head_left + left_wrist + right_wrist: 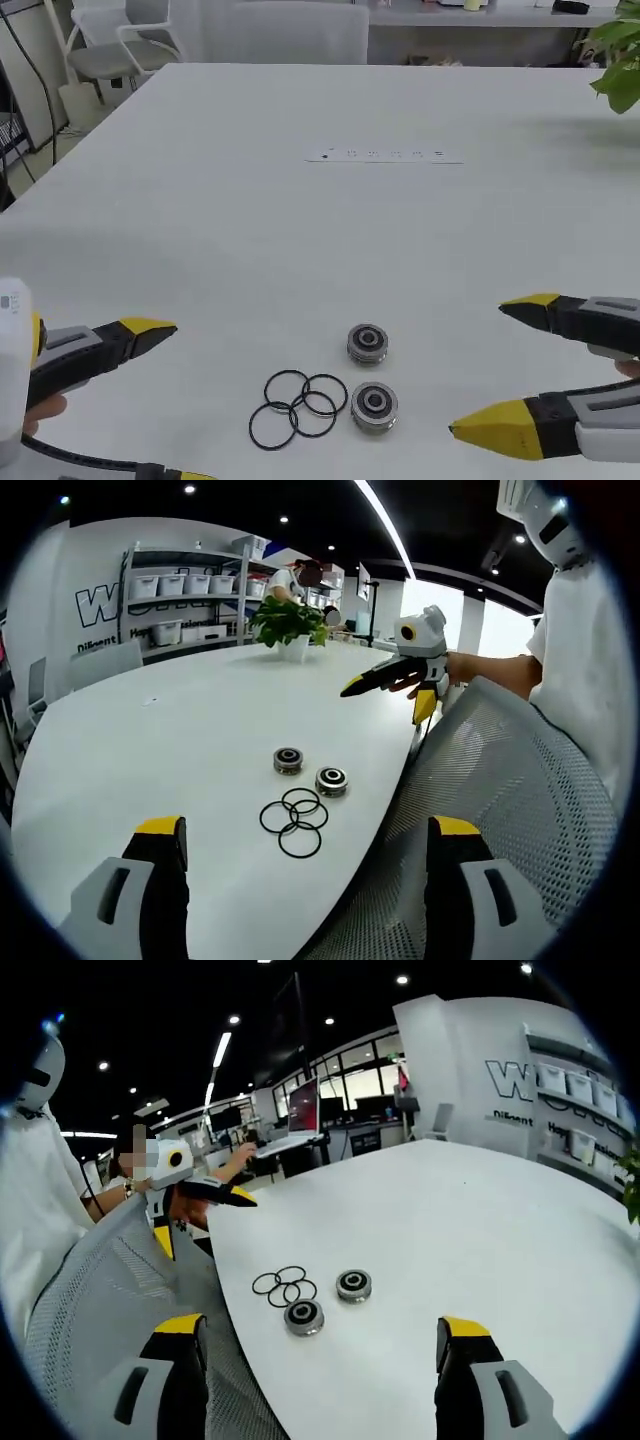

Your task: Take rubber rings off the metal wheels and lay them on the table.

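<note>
On the white surface, low centre of the frame, an upper wheel sits near a lower wheel. Black rings lie overlapping just left of the lower one. Left tongs at lower left and right tongs at lower right gape wide, empty.

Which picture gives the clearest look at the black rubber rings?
The head view: it looks down on the rubber rings, so all four overlapping loops read separately. The left gripper view shows the rings smaller and flattened by its low slant; in the right gripper view the rings look the same.
</note>
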The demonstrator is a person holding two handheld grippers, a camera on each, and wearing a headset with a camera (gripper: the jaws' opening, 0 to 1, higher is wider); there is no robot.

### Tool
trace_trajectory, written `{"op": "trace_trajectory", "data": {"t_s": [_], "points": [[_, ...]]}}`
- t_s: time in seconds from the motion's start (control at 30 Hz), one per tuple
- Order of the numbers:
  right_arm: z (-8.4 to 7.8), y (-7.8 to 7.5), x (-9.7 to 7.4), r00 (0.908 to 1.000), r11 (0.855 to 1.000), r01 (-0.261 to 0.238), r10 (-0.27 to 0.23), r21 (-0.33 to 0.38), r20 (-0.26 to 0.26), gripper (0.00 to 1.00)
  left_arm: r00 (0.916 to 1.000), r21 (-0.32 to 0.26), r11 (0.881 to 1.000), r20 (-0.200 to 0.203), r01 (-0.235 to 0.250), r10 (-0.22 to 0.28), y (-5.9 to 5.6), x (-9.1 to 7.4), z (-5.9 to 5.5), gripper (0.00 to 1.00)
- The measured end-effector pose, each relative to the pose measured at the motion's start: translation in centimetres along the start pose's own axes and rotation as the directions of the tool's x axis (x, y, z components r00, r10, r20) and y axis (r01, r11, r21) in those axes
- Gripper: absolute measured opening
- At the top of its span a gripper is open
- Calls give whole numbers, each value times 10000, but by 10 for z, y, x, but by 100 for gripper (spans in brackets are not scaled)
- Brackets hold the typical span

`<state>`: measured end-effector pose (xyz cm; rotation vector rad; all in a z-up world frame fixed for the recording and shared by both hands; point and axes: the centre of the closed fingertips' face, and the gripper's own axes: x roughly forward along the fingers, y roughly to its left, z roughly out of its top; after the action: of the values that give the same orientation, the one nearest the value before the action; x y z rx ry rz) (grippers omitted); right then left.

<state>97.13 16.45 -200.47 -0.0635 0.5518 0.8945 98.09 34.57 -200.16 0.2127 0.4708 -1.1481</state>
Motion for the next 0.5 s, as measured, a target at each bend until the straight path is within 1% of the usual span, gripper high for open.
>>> {"op": "trace_trajectory", "data": {"t_s": [0.1, 0.17, 0.33, 0.5], "points": [[-10, 0, -1, 9998, 9999, 85, -84, 74, -204, 96, 10000, -4, 10000, 4, 5, -5, 0, 0, 0, 99], [-19, 0, -2, 9988, 9997, 149, -140, 182, -469, 97, 10000, -7, 10000, 6, 0, 0, 0, 0, 0, 99], [-32, 1, -4, 9975, 9992, 213, -189, 351, -685, 99, 10000, -24, 10000, 21, -24, 24, 1, 0, 0, 99], [-39, 1, -6, 9957, 9985, 320, -279, 455, -887, 99, 10000, -18, 10000, 16, -49, 49, 1, 0, 0, 99]]}}
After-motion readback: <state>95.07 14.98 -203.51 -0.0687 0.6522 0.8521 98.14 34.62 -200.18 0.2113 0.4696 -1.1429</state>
